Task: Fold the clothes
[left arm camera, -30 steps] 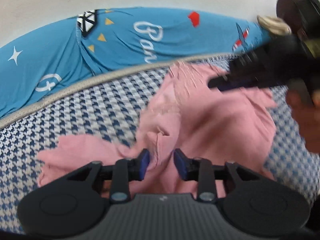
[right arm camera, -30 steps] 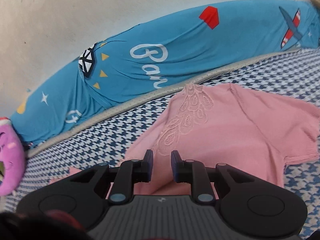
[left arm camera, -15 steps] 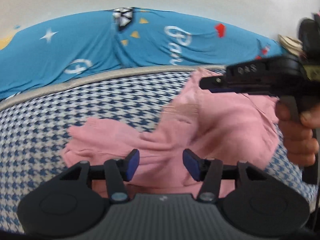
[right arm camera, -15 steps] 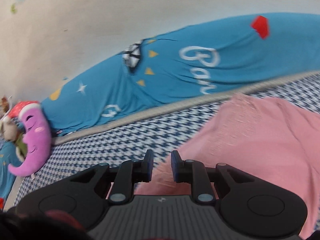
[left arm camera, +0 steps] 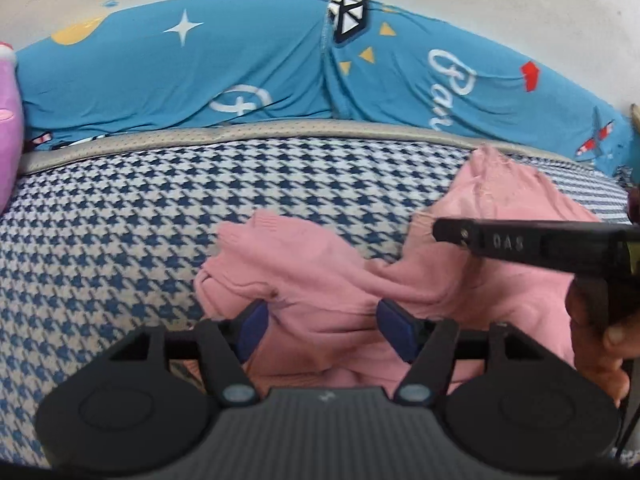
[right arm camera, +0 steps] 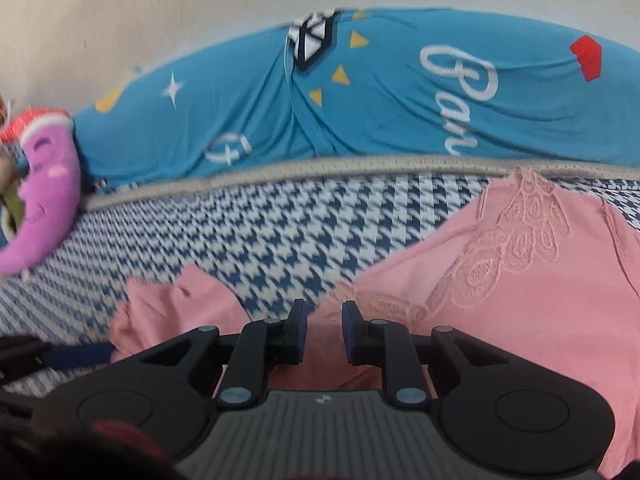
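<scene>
A pink knit top (left arm camera: 320,276) with lace at the neck (right arm camera: 520,232) lies rumpled on the houndstooth bed cover (left arm camera: 120,220). My left gripper (left arm camera: 323,330) is open wide over the bunched fabric near one sleeve (left arm camera: 264,240), and its blue pads stand apart on either side of a fold. My right gripper (right arm camera: 325,332) is shut on the top's near edge, with pink cloth filling the narrow gap. In the left wrist view the right gripper (left arm camera: 440,230) reaches in from the right, held by a hand (left arm camera: 600,344).
A long blue printed cloth (left arm camera: 240,72) lies along the pale wall behind the bed's grey piping (right arm camera: 280,176). A purple plush toy (right arm camera: 44,200) sits at the far left. Bare houndstooth cover stretches to the left of the top.
My left gripper has let go of the pink fabric and opened wide. Both views have swung left, and the sleeve now lies bunched ahead of the left gripper.
</scene>
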### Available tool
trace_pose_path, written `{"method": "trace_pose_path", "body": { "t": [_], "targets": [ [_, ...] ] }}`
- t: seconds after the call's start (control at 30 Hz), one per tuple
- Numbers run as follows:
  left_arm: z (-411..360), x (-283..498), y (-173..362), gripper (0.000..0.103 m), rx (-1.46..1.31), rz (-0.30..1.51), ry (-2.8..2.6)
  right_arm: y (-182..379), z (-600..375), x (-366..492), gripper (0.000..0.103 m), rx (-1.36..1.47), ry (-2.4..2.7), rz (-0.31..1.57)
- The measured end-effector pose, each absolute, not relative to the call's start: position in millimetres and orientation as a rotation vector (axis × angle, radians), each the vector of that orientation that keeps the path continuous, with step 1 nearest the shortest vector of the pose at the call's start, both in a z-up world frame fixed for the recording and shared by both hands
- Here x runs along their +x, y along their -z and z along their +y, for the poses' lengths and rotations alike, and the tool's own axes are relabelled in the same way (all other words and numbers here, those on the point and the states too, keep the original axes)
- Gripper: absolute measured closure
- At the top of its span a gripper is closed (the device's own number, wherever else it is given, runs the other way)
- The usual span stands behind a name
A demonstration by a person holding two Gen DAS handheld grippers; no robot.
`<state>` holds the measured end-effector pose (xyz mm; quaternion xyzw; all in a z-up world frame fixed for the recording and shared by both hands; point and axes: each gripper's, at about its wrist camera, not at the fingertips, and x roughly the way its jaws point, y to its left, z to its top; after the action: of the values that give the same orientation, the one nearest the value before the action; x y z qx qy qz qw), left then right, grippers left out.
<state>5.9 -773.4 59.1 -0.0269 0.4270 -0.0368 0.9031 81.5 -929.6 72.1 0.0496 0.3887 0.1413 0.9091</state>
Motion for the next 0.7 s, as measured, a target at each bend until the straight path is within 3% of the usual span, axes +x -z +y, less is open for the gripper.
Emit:
{"method": "trace_pose_path", "body": {
  "t": [0.13, 0.7],
  "targets": [
    [-773, 10, -57, 0.031, -0.056, 0.907, 0.059, -62, -932, 83, 0.083, 0.097, -0.271, 0.858],
    [-770, 21, -46, 0.018, -0.088, 0.962, -0.001, -59, -949, 69, 0.083, 0.082, -0.282, 0.904]
  ]
}}
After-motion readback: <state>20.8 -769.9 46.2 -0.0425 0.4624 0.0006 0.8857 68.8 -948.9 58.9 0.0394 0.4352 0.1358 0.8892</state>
